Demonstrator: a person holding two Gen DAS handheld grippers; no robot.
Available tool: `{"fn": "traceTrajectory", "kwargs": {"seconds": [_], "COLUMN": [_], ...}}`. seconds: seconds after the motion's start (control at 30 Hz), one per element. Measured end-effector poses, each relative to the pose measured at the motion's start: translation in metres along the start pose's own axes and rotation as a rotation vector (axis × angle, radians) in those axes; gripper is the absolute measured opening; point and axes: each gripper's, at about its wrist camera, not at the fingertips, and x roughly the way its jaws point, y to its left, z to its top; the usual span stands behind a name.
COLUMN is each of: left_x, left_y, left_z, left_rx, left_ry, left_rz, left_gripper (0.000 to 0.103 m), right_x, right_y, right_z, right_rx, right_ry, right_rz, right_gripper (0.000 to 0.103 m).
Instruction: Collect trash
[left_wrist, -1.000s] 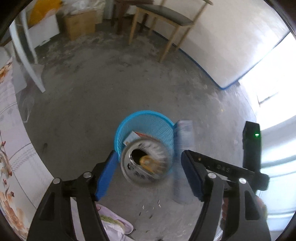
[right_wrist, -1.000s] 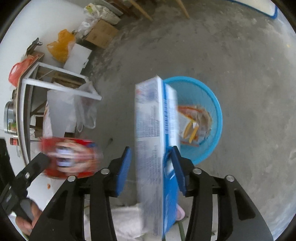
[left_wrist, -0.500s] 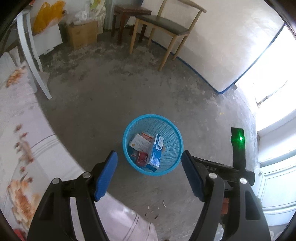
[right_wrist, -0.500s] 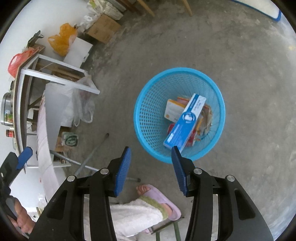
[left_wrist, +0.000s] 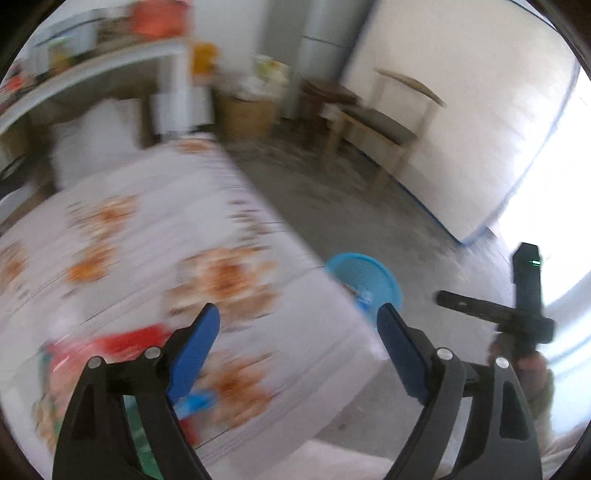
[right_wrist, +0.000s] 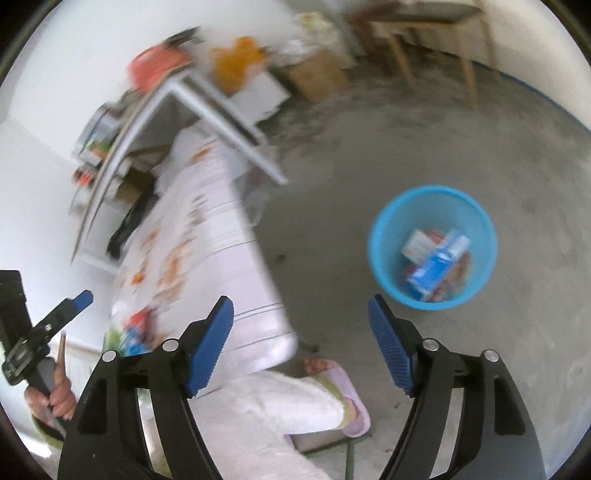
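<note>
right wrist: both grippers (right_wrist: 301, 345) spread, empty; trash basket (right_wrist: 384, 258) beyond fingertips.

The basket (right_wrist: 380, 254) was bright sky blue with a fine mesh pattern, and the box (right_wrist: 437, 264) inside it was blue and white beside an orange-and-white carton (right_wrist: 417, 245). The bench (left_wrist: 147, 229) wore a white cloth printed with orange flowers and thin grey stripes. The floor (right_wrist: 443, 147) was mottled grey. The slipper (right_wrist: 351, 391) was pale lilac, the trouser leg (right_wrist: 266, 410) white. A bag (right_wrist: 236, 62) was orange.
</note>
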Motion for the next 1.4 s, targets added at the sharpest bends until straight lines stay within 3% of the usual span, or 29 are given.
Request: {"fn": "traceTrajectory", "kwargs": {"seconds": [0.2, 0.3, 0.4, 0.5, 0.67, 0.93, 1.1, 1.4], "left_x": [-0.067, -0.082, -0.081, -0.076, -0.071, -0.060, -0.050, -0.017], "left_y": [0.079, 0.104, 0.121, 0.130, 0.147, 0.170, 0.181, 0.190], "left_z": [-0.054, -0.080, -0.102, -0.111, -0.125, -0.128, -0.125, -0.111], "left_rx": [-0.189, -0.254, -0.323, -0.369, -0.409, -0.440, -0.460, -0.516], "left_ry": [-0.085, -0.104, -0.090, -0.071, -0.089, -0.093, -0.091, -0.012], "left_rz": [0.168, 0.209, 0.196, 0.181, 0.128, 0.035, -0.020, -0.093], "left_gripper": [0.086, 0.087, 0.087, 0.087, 0.087, 0.087, 0.087, 0.087], "right_x": [0.034, 0.060, 0.091, 0.114, 0.156, 0.196, 0.200, 0.189], "right_y": [0.102, 0.148, 0.188, 0.213, 0.252, 0.263, 0.260, 0.252], "right_z": [-0.011, -0.022, -0.034, -0.045, -0.048, -0.065, -0.069, -0.065], "right_rx": [-0.234, -0.369, -0.489, -0.557, -0.635, -0.683, -0.640, -0.550], "right_ry": [0.074, 0.139, 0.203, 0.254, 0.334, 0.463, 0.482, 0.446], "right_rz": [0.121, 0.170, 0.172, 0.177, 0.175, 0.105, 0.104, 0.107], "right_gripper": [0.072, 0.072, 0.068, 0.060, 0.056, 0.037, 0.024, 0.015]}}
